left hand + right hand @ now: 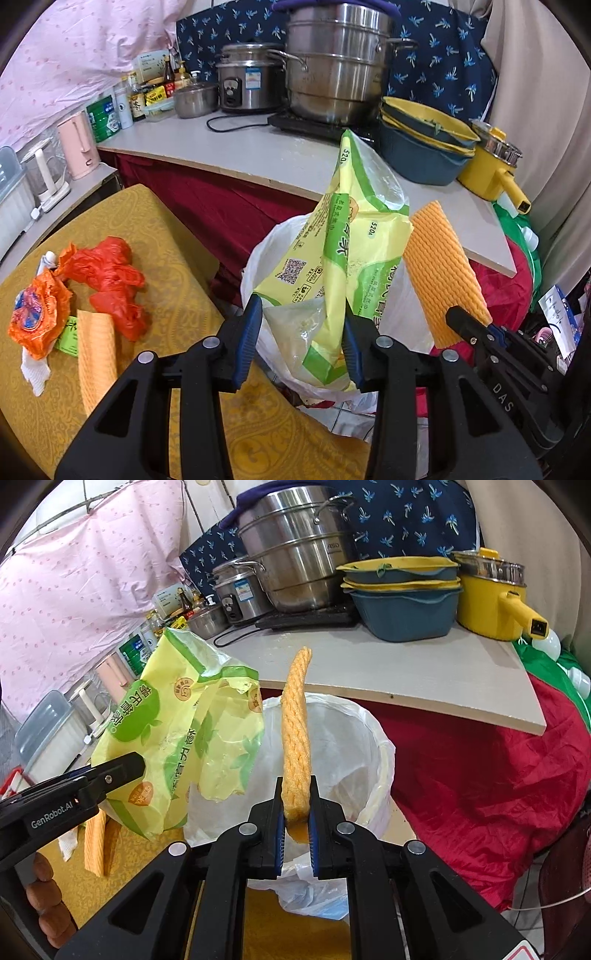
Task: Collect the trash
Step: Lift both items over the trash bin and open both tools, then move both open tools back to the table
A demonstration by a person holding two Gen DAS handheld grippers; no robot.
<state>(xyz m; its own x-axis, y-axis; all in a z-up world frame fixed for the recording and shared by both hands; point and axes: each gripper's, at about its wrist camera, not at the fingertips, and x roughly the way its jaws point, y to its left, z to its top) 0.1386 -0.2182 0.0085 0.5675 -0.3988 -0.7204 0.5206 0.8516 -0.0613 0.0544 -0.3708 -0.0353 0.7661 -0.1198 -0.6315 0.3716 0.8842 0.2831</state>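
On my far left, on the yellow patterned desk, I see the trash not yet picked up: a crumpled orange wrapper, a red plastic bag, a white tissue and an orange foam sleeve lying flat beside them. Moving right, my left hand-held gripper has a yellow-green plastic package between its blue pads, partly open jaws closed against the crumpled film, and it holds the package up over the white-lined trash bin that stands just past the desk's edge. Further right, my right hand-held gripper is pinched nearly closed on the lower end of a second orange foam sleeve, which stands upright above the bin's mouth, just beside the package. Behind both runs the grey counter carrying a big steel steamer pot, stacked blue and yellow basins and a yellow pot at the far right.
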